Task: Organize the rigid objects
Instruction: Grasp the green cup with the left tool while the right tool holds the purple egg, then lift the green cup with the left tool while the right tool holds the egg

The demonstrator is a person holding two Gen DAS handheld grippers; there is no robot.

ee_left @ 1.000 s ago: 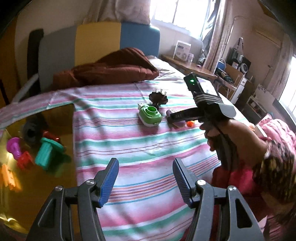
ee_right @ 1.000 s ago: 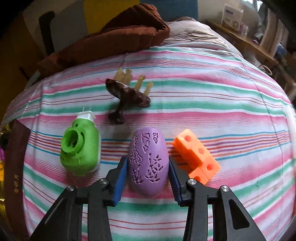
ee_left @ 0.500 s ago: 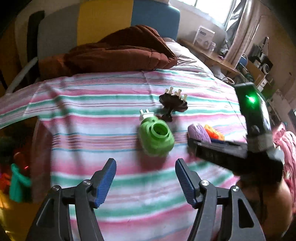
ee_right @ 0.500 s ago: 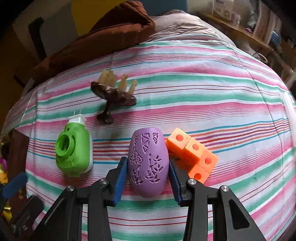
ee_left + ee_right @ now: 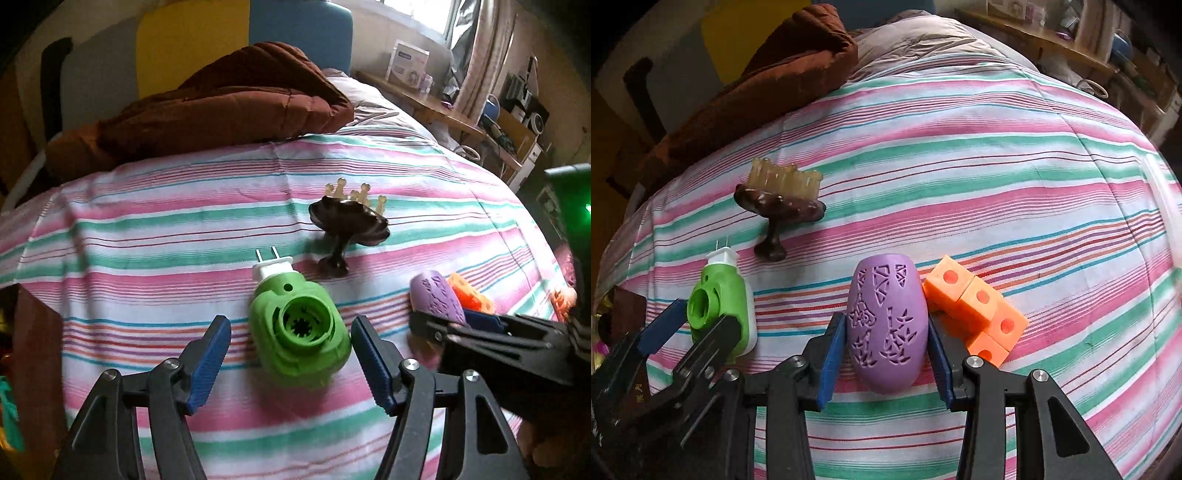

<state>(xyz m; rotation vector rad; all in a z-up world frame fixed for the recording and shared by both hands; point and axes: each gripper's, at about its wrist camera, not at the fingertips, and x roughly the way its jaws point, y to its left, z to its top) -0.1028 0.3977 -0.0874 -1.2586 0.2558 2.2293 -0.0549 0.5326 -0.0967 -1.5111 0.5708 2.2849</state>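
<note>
While the right claw (image 5: pixel 886 363) grips the purple cut-out oval shell (image 5: pixel 886 325) on the striped bed (image 5: pixel 960 155), the left claw (image 5: pixel 291 365), opening, now straddles the green plug-in (image 5: pixel 299 332), previously well ahead.

Striped bedsheet (image 5: pixel 166 229); brown quilt (image 5: pixel 207 110) at headboard (image 5: pixel 192 44); wooden desk (image 5: pixel 443 114) under bright window (image 5: pixel 417 11).

Left gripper (image 5: pixel 290 363) jaws opening, straddling green plug-in device (image 5: pixel 299 334); contact seemingly none.
</note>
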